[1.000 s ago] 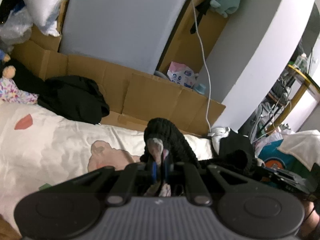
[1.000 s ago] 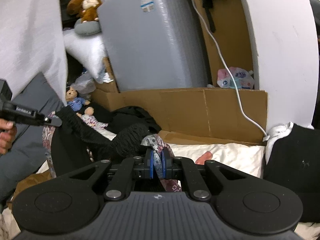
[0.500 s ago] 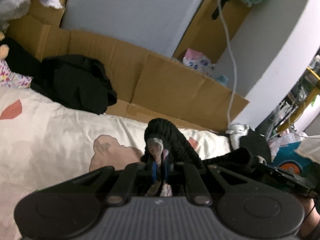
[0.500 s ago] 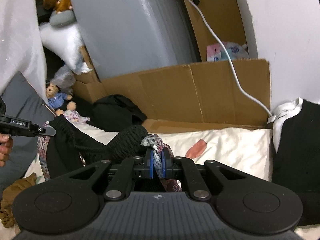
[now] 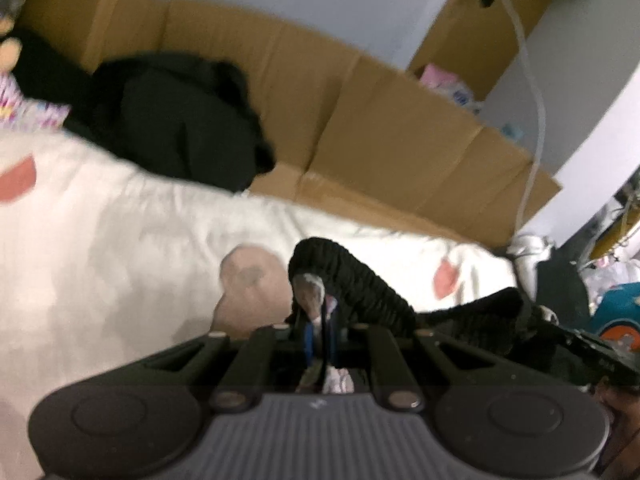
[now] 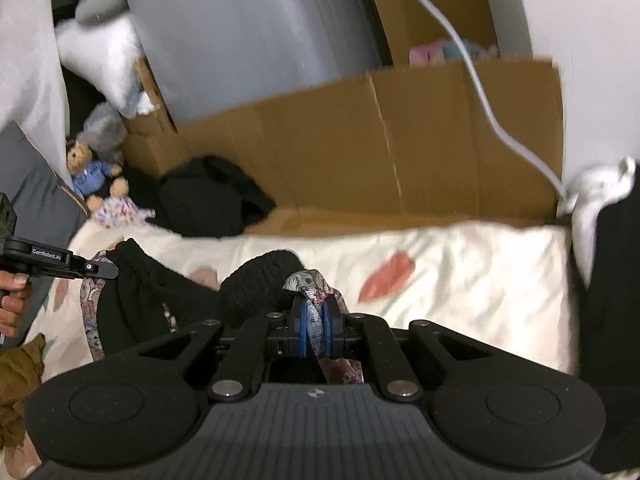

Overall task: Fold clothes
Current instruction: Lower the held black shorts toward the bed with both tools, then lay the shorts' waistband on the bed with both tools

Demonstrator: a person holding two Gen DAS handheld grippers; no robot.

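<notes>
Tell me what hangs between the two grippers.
In the right wrist view, the black ribbed waistband of the garment spans from the left gripper to the right gripper, sagging over the white sheet. Both are shut on it.

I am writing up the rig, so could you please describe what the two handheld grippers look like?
Both are matte black. The right gripper has a ribbed grey-black body, two round discs, linkage bars with silver pins and blue-padded jaws. The left gripper looks the same; from the right wrist view its side carries white GenRobot.AI lettering.
</notes>
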